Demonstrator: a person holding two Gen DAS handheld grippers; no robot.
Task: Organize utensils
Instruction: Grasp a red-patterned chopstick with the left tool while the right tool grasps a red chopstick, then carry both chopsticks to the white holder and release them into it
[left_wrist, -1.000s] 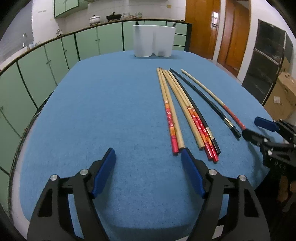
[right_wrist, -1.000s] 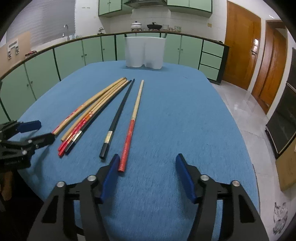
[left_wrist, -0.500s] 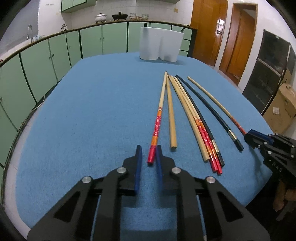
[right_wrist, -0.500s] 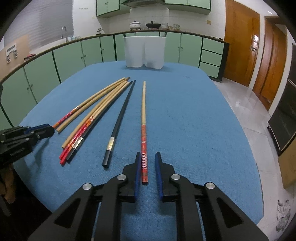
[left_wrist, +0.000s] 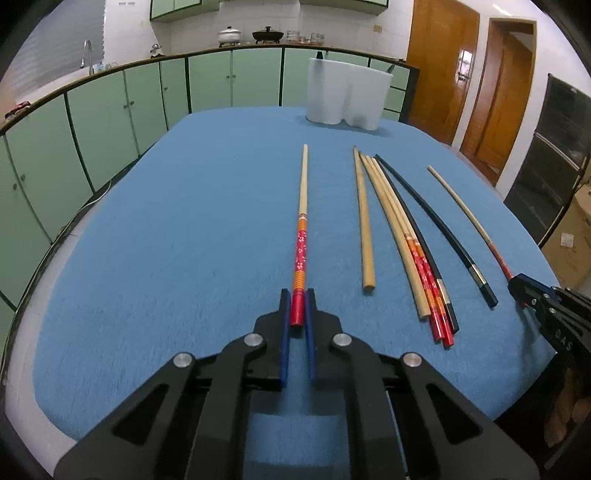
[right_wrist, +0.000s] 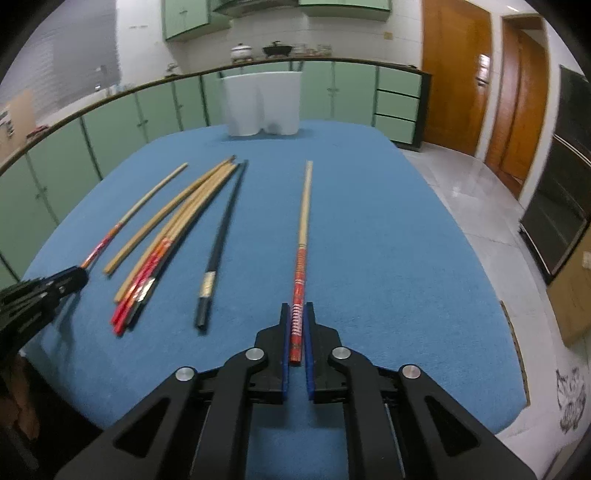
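Right now both jaws are pinched on a chopstick's red butt end: left gripper (left_wrist: 296, 308) nearly shut on the floral-banded chopstick (left_wrist: 302, 221), right gripper (right_wrist: 296, 325) closing the last bit on the striped chopstick (right_wrist: 303, 229). Grabbing the thick end looks deliberate (tips point at the white holder (left_wrist: 347, 96) at the far edge, presumably the drop target). Both sticks lie flat on the blue counter (left_wrist: 184, 221), pulled clear of the remaining bundle (left_wrist: 402, 236) so neighbours don't get dragged.
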